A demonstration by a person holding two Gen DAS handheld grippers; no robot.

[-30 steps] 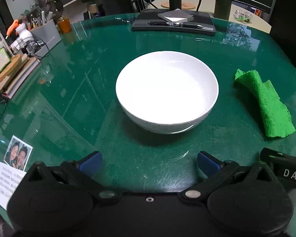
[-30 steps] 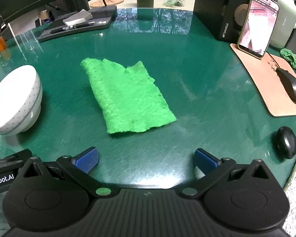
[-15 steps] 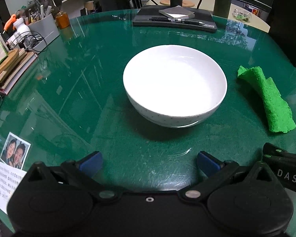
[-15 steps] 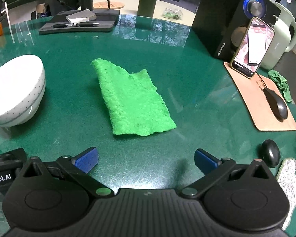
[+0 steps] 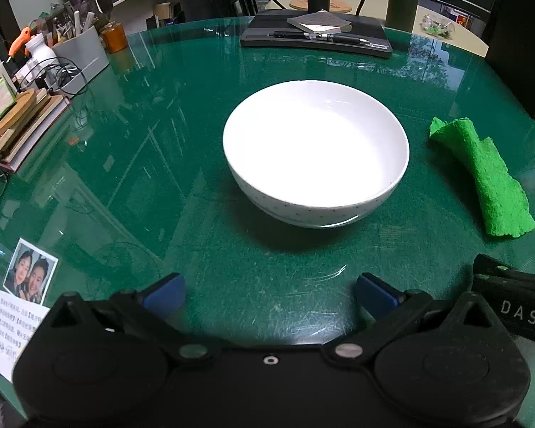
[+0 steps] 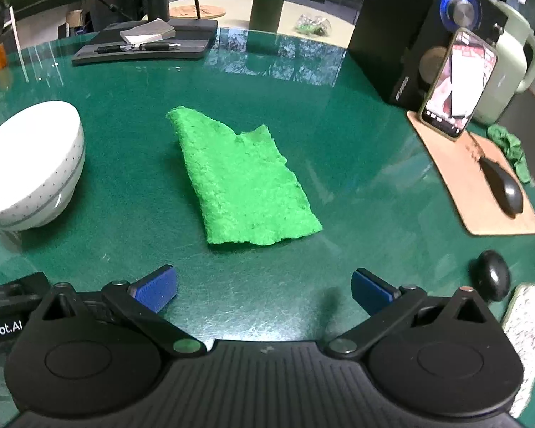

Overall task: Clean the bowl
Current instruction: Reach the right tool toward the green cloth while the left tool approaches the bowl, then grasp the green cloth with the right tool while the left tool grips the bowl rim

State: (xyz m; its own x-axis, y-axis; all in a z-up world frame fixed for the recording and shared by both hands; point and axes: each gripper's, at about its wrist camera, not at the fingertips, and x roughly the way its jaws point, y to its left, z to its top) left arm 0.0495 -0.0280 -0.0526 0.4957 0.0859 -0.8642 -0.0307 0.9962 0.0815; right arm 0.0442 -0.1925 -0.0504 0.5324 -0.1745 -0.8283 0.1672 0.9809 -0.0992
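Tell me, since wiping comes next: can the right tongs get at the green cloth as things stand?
Probably yes. The right tongs are open and face the green cloth, which lies flat on bare table with nothing between; the bowl sits off to the side.

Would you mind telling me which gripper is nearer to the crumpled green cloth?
Right. The right gripper faces the crumpled green cloth straight ahead; the left gripper faces the white bowl, cloth off to its right.

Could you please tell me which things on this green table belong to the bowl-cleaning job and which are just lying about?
For the job:
white bowl
green cloth
left gripper, open
right gripper, open

Lying about:
phone
mouse
mouse pad
pen
photo
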